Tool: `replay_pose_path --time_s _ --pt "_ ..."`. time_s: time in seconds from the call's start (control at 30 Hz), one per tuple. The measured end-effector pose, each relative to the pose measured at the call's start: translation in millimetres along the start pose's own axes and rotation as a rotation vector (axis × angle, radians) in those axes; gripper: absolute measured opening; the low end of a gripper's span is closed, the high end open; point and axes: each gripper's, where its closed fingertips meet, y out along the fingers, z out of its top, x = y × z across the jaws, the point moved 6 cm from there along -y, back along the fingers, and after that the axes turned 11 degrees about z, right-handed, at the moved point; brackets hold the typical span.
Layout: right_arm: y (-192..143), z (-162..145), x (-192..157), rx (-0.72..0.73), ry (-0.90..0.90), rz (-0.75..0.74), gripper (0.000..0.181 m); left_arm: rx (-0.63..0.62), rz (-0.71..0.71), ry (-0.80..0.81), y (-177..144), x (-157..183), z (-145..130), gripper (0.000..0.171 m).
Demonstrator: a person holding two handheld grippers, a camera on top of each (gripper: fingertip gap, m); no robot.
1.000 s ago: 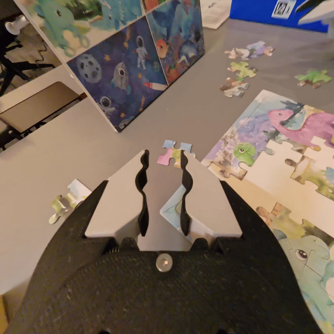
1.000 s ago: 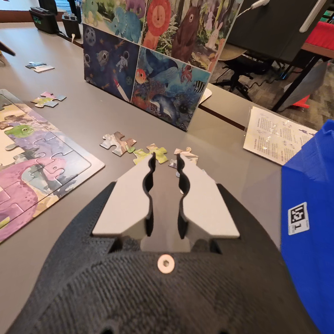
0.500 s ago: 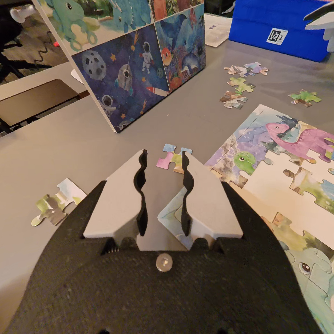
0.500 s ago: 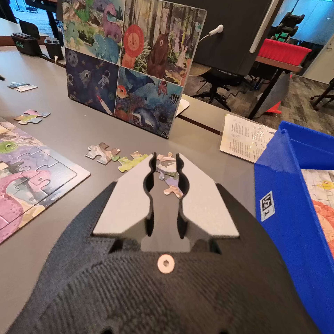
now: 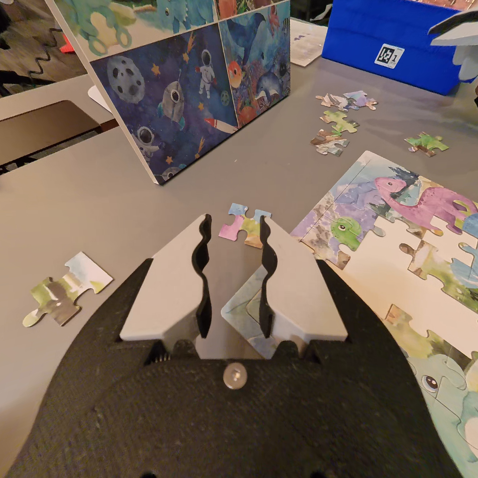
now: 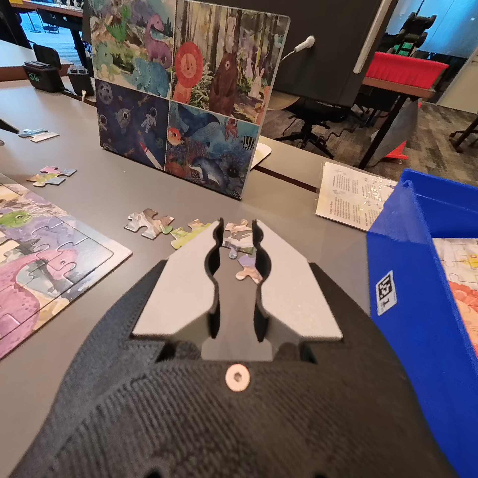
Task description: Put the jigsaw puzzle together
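- The loose pieces lie flat on the grey tabletop, so there is little edge to catch; a grab straight down would likely slide a piece along rather than lift it, and a piece nudged toward the puzzle board could ride up over its rim.
- Under the right hand-held gripper a pale grey-and-pink piece and a purple-and-tan piece lie touching or overlapping; I cannot tell which. Closing here could pinch both, or flick one toward the blue bin just beside.
- The left hand-held gripper hangs over the board's near corner, one finger above it. Lowering from here may press on that corner and shake the seated pieces, such as the green-dinosaur piece.
- Pose, left: tilted down and forward above the tabletop, fingers apart and empty, aimed at the pink-blue-yellow piece just ahead. A green-grey piece lies off to its left.
- Pose, right: also angled downward, fingers parted with nothing between them, its tips over the small cluster by a green piece.
- The jigsaw is partly filled, with bare white gaps mid-board; more pieces wait near the standing picture panel.
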Motion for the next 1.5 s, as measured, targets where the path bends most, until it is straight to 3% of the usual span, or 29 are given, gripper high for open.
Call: replay_pose_path --time_s 0.87,1.23,1.5 --pt "-7.0 1.6 8.2 0.055 0.08 -0.018 0.021 0.032 0.026 -0.056 -6.4 -12.2 4.1 0.036" --pt "-3.1 0.4 5.3 0.038 0.074 -0.008 0.022 0.054 0.323 -0.123 -29.6 -60.7 6.6 0.02" --pt "-1.2 -0.3 4.0 0.033 0.075 -0.001 0.023 0.074 0.363 -0.163 -40.0 -73.5 7.5 0.009"
